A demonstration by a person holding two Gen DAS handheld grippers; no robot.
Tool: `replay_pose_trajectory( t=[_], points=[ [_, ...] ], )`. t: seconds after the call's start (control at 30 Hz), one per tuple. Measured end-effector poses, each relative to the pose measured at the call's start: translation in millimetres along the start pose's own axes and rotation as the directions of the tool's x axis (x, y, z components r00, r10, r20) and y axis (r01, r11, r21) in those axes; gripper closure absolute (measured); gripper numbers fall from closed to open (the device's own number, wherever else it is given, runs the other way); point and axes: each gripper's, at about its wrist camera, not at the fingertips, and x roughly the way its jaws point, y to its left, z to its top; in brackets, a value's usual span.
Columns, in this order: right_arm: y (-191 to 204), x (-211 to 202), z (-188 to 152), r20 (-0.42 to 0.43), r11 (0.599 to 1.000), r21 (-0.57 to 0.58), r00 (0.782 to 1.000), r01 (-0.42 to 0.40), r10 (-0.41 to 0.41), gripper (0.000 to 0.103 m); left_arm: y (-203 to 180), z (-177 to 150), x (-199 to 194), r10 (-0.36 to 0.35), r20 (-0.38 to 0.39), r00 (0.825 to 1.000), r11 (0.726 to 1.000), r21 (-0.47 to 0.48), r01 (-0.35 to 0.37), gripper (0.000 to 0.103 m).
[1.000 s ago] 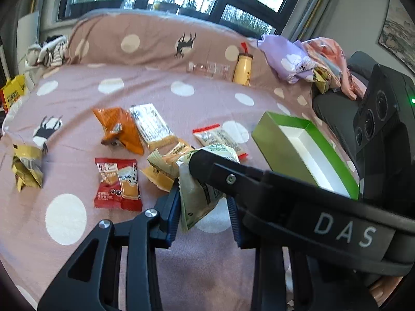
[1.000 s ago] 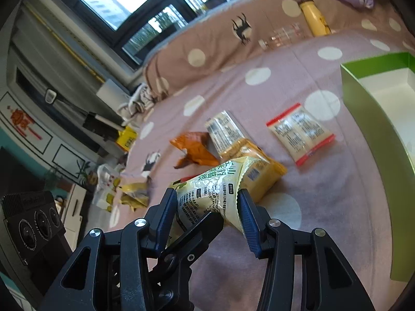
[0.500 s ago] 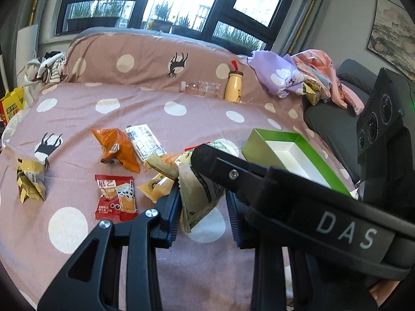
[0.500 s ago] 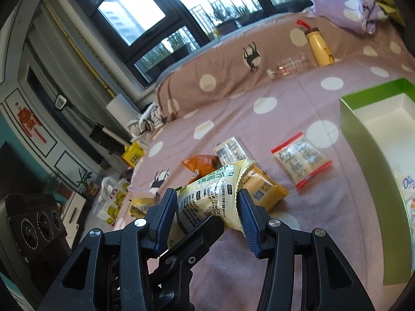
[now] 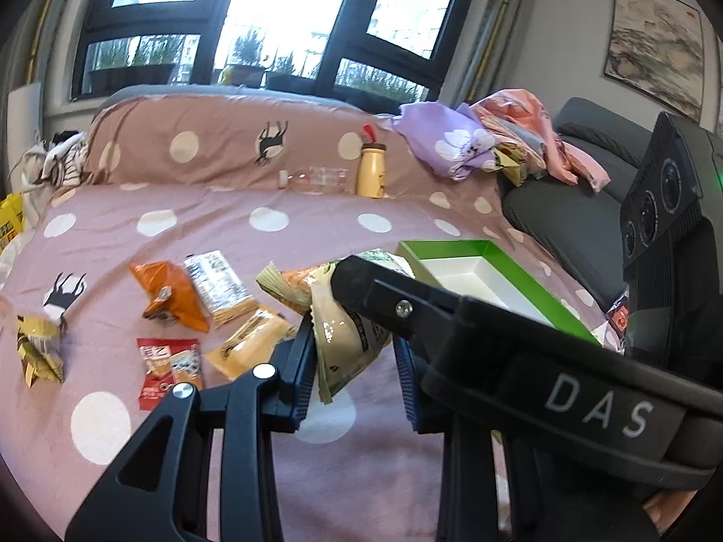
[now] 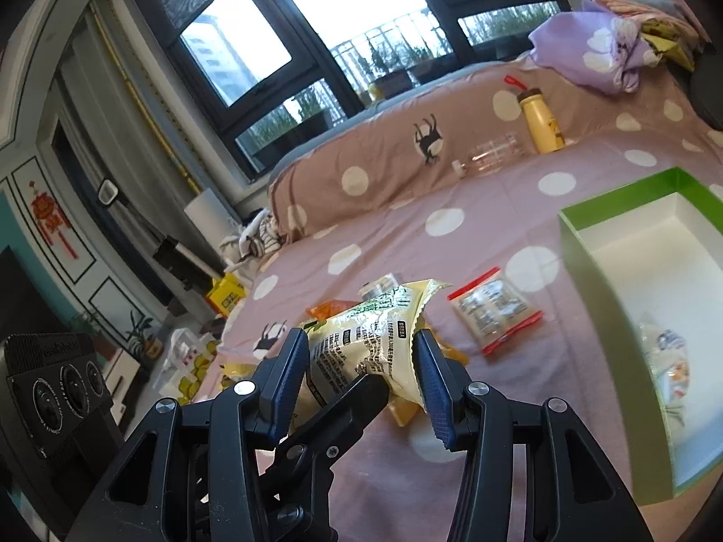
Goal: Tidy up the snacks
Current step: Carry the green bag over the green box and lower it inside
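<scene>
A pale yellow-green snack bag (image 6: 361,343) is held up above the bed between both grippers. My right gripper (image 6: 361,370) is shut on it, one finger on each side. In the left wrist view the same bag (image 5: 343,329) hangs between my left gripper's fingers (image 5: 354,361), which also close on it; the right gripper's finger crosses in front. A green box with a white inside (image 6: 587,280) lies on the bed to the right, with a clear snack packet (image 6: 669,361) in it. It also shows in the left wrist view (image 5: 515,271).
On the polka-dot bedspread lie an orange bag (image 5: 171,293), a clear-wrapped bar (image 5: 217,280), a yellow packet (image 5: 248,343), a red packet (image 5: 169,370), a red-edged packet (image 6: 492,311) and a yellow wrapper (image 5: 36,348). A yellow bottle (image 5: 371,171) and clear bottle (image 5: 316,178) stand by the pillow.
Both grippers have risen with the pale bag, lifting it off the bed and toward the green box. The yellow packet that lay under it is now uncovered.
</scene>
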Motion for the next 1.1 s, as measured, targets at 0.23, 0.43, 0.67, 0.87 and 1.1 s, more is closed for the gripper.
replay_pose_trajectory(
  t=[0.23, 0.43, 0.67, 0.87, 1.1],
  points=[
    [-21, -17, 7, 0.036, 0.999, 0.031, 0.999, 0.022, -0.023, 0.051, -24, 5, 11, -0.035, -0.006, 0.999, 0.999, 0.035, 0.035, 0.073],
    [-49, -35, 17, 0.076, 0.995, 0.093, 0.996, 0.047, -0.055, 0.051, -55, 16, 33, -0.072, -0.042, 0.997, 0.992, 0.104, 0.076, 0.073],
    [-97, -56, 24, 0.121, 0.972, 0.226, 0.989, 0.059, -0.088, 0.051, -96, 22, 62, -0.108, -0.091, 0.99, 0.975, 0.185, 0.124, 0.073],
    [-129, -70, 25, 0.135, 0.951, 0.299, 0.983, 0.082, -0.127, 0.051, -124, 20, 84, -0.142, -0.144, 0.979, 0.959, 0.225, 0.172, 0.073],
    [-167, -80, 22, 0.136, 0.908, 0.405, 0.975, 0.105, -0.174, 0.051, -152, 18, 113, -0.166, -0.23, 0.959, 0.939, 0.261, 0.225, 0.073]
  ],
)
